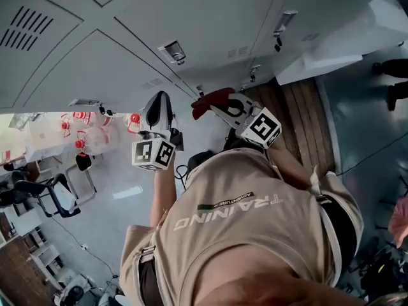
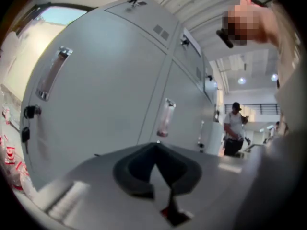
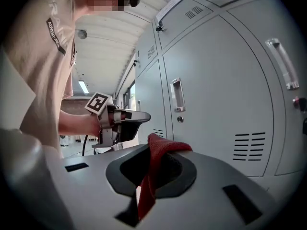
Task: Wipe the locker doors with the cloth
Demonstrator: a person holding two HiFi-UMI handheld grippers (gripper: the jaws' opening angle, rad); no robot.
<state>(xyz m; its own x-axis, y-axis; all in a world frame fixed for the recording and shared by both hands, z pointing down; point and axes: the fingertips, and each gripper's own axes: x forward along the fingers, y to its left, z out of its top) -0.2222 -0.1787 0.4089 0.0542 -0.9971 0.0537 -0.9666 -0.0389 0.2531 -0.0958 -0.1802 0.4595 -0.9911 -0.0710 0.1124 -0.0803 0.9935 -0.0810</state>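
Grey locker doors (image 1: 127, 62) fill the top of the head view, each with a handle (image 1: 173, 51) and vent slots. A red cloth (image 1: 211, 99) is clamped in my right gripper (image 1: 220, 104), which points at the lockers. In the right gripper view the cloth (image 3: 156, 159) bulges out of the shut jaws and hangs down between them; the door (image 3: 216, 95) ahead looks a short way off. My left gripper (image 1: 159, 110) is held beside it to the left, shut and empty, and it shows again (image 3: 122, 121) in the right gripper view. In its own view the left gripper (image 2: 157, 145) faces the doors (image 2: 96, 95).
A wooden slatted bench (image 1: 299, 116) runs along the locker base at the right. An open locker door (image 1: 338, 50) juts out beyond it. Chairs (image 1: 51, 193) and tables with red-and-white items (image 1: 80, 132) stand at the left. A person (image 2: 235, 128) stands far down the row.
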